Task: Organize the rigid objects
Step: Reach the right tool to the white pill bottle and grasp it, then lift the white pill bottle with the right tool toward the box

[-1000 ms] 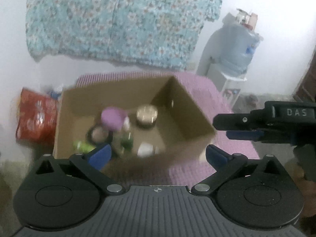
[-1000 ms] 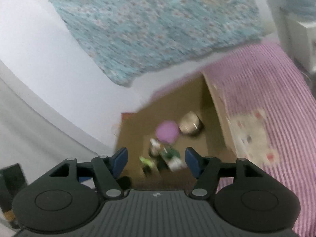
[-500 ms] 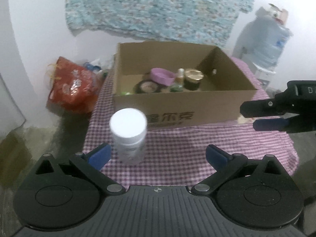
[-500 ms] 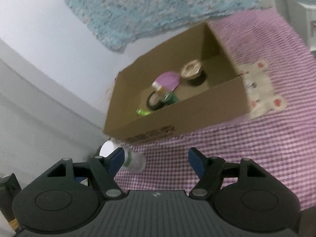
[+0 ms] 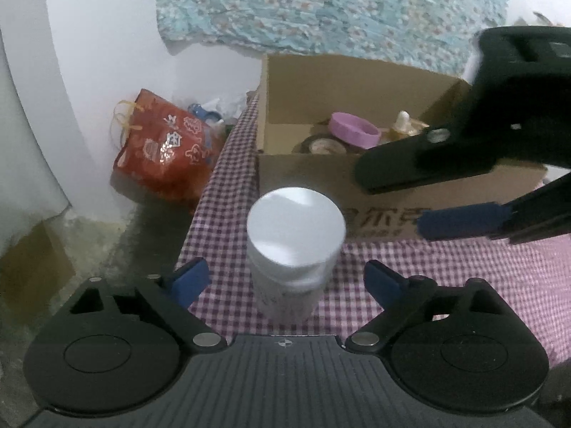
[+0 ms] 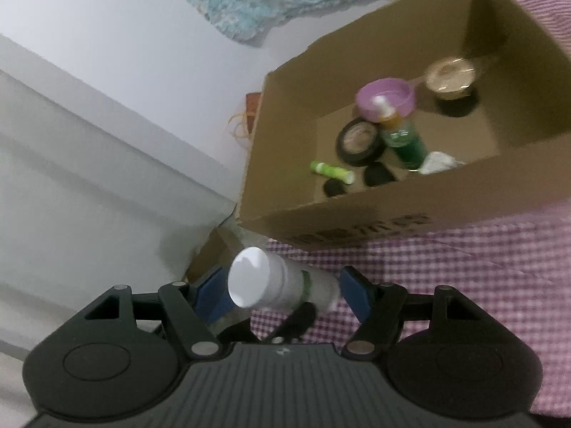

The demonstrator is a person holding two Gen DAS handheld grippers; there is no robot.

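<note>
White bottle (image 5: 294,249) now stands much closer to the left claw (image 5: 285,280) than half a second ago, and it sits between the two blue pads (image 5: 189,278), which are spread wide and do not touch it. The right claw (image 5: 460,192) has come in from the right and now covers a part of the cardboard box (image 5: 303,167); seen from its own camera, the right claw (image 6: 285,290) is also spread, with the bottle (image 6: 278,283) between its fingers, and I cannot tell if a pad touches it. The bottle has a white cap and a green band and stands upright on the checked purple cloth (image 5: 446,274) of the surface, just in front of the box. Inside the box are a purple lid (image 6: 387,98), a tape roll (image 6: 358,141) and a green bottle (image 6: 405,142).
</note>
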